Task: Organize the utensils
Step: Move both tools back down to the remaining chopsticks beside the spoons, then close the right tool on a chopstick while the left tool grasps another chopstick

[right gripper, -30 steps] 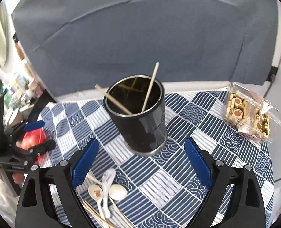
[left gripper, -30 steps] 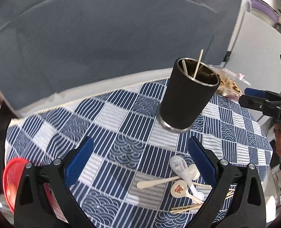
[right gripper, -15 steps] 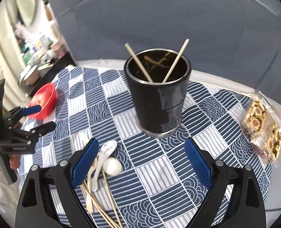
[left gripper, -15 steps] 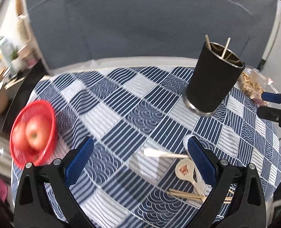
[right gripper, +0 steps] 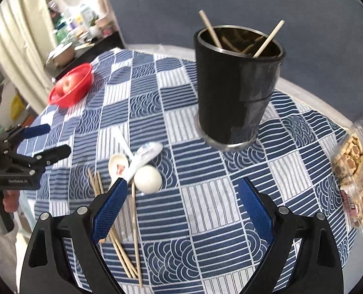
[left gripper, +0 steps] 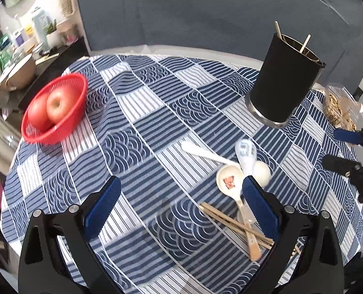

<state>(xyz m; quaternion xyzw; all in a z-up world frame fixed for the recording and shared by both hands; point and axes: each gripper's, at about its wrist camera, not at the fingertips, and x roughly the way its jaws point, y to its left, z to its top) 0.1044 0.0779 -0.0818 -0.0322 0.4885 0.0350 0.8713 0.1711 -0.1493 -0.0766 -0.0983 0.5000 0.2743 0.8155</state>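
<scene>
So the black cup [right gripper: 237, 85] is standing upright on the checked tablecloth [right gripper: 206, 208] with a couple of chopsticks [right gripper: 268, 39] poking out of it, the red basket [left gripper: 54, 112] over at the far edge has two apples [left gripper: 58, 104] in it, and there's a clear pack of biscuits [right gripper: 353, 171] on the other side. The spoons [left gripper: 242, 169] and loose chopsticks [right gripper: 122, 245] are lying in a heap on the cloth near the cup, one spoon with a small red mark in its bowl that I can't read. Both the left gripper [left gripper: 181, 210] and right gripper [right gripper: 181, 205] are spread wide with nothing in them, and the lettering on the left one's body is too blurry to make out.

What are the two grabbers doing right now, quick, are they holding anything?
Left gripper: open, holding nothing, above the tablecloth.
Right gripper: open, holding nothing, near the spoons.
</scene>
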